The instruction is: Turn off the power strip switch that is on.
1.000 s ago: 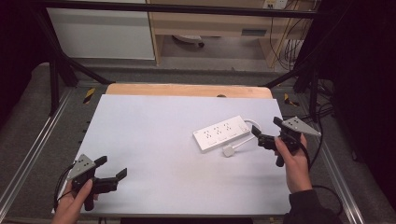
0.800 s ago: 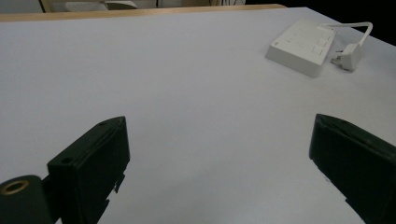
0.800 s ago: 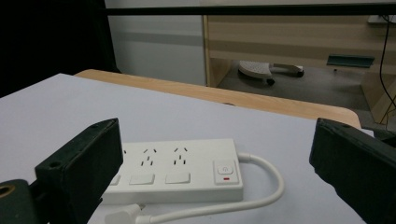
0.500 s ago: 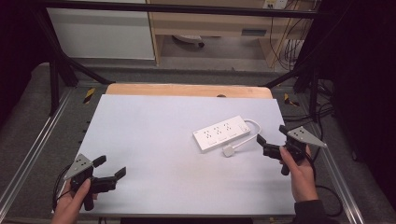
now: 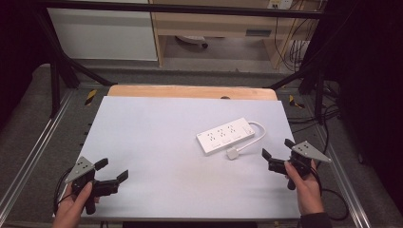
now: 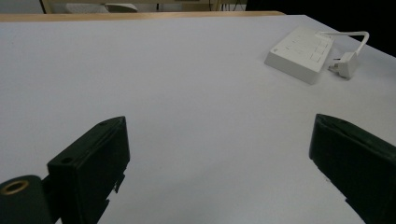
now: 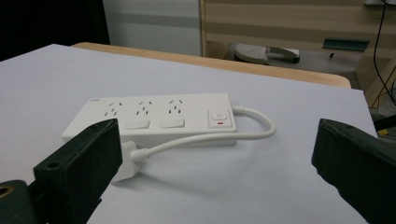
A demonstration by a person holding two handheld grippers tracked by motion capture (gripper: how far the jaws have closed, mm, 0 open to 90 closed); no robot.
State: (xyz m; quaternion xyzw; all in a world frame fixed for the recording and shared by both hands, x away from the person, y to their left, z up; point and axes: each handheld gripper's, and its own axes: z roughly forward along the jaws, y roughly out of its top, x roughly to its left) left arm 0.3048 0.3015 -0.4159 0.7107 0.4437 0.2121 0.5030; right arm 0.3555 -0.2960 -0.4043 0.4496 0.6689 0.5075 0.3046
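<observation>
Your right gripper sat with jaws spread, near the white power strip (its plug lay between them); your left gripper, also spread, waited well apart.

Even overhead light brightens the white desk while the surroundings fall into darkness. The power strip casts a soft shadow. Both tool views blur the near jaws.

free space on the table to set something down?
Bare: the white table top from the left tongs up to the wooden far edge. Crowded: the right side, between the power strip, its plug and the right tongs.
</observation>
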